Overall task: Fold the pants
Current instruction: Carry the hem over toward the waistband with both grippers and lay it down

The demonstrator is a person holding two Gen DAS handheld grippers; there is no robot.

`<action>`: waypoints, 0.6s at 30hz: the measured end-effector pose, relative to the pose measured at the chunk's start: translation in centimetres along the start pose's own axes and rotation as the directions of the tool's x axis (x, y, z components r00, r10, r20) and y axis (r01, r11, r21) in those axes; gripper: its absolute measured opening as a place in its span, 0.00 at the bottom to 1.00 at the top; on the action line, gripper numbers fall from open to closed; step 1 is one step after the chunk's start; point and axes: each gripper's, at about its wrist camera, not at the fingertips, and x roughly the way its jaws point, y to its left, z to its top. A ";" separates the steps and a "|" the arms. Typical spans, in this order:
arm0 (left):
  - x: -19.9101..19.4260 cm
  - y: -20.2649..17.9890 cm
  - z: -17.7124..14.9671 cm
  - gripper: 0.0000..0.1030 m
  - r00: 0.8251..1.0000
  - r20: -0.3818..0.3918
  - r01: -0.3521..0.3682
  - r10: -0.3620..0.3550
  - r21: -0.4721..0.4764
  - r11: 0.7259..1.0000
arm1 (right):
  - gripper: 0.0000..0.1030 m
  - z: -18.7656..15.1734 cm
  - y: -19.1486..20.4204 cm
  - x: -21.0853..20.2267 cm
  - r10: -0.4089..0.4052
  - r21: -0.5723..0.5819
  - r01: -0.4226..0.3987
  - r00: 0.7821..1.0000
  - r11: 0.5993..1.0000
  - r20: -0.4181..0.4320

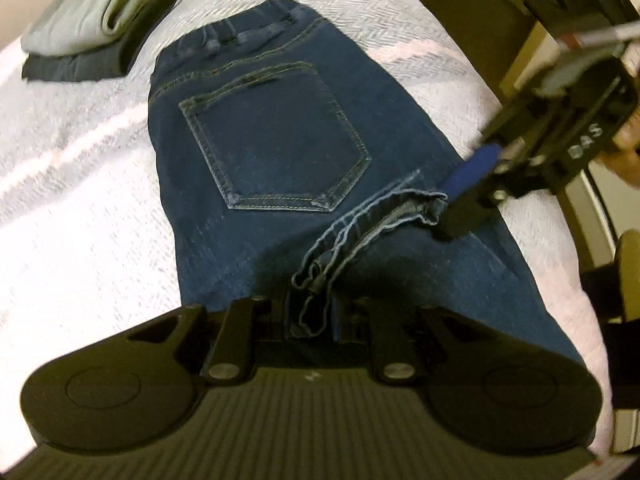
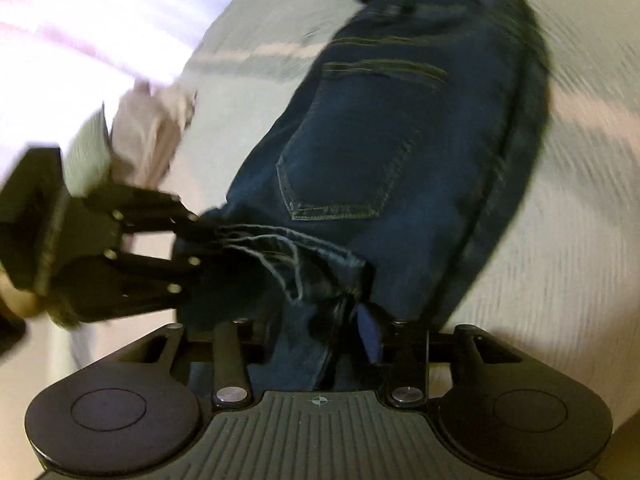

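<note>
Fingers of both grippers pinch the jeans (image 1: 280,140) hem, apparently, tips hidden by denim.

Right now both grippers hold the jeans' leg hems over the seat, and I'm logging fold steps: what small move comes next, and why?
Probably carry the hems forward to the waistband and lay them down. The left gripper and right gripper pinch the hem ends, which hover just short of the back pocket, so the fold looks only partway over.

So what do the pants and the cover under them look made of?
The pants look like dark blue denim: matte, tan contrast stitching on the back pocket, frayed pale hem. The bed cover looks like soft woven cotton, white with a herringbone texture and faint pink stripes; fibre uncertain.
</note>
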 end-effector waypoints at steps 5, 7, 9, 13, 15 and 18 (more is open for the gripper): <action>-0.4 0.9 0.3 0.15 0.997 0.052 0.056 -0.055 -0.032 0.998 | 0.47 -2.6 0.5 -0.3 0.003 0.034 -0.004 1.000 0.999 0.025; -1.0 1.1 0.3 0.15 0.994 0.074 0.079 -0.077 -0.017 0.997 | 0.47 -2.9 0.5 -0.4 -0.013 0.042 0.011 0.998 0.999 0.059; -1.5 1.3 0.3 0.14 0.991 0.093 0.099 -0.098 -0.001 0.995 | 0.47 -3.1 0.6 -0.6 -0.020 0.027 0.018 0.996 0.999 0.088; -2.7 1.8 -0.1 0.14 0.979 0.146 0.147 -0.143 -0.015 0.989 | 0.47 -3.1 -0.9 -0.6 0.017 0.060 -0.024 0.993 0.998 0.116; -3.0 1.8 -0.2 0.14 0.977 0.162 0.148 -0.142 -0.024 0.989 | 0.46 -3.1 -1.1 -0.9 0.024 0.073 -0.033 0.991 0.997 0.131; -3.6 1.5 -0.7 0.14 0.973 0.184 0.145 -0.139 -0.021 0.989 | 0.46 -3.6 -1.2 -1.7 -0.004 0.079 -0.008 0.988 0.997 0.154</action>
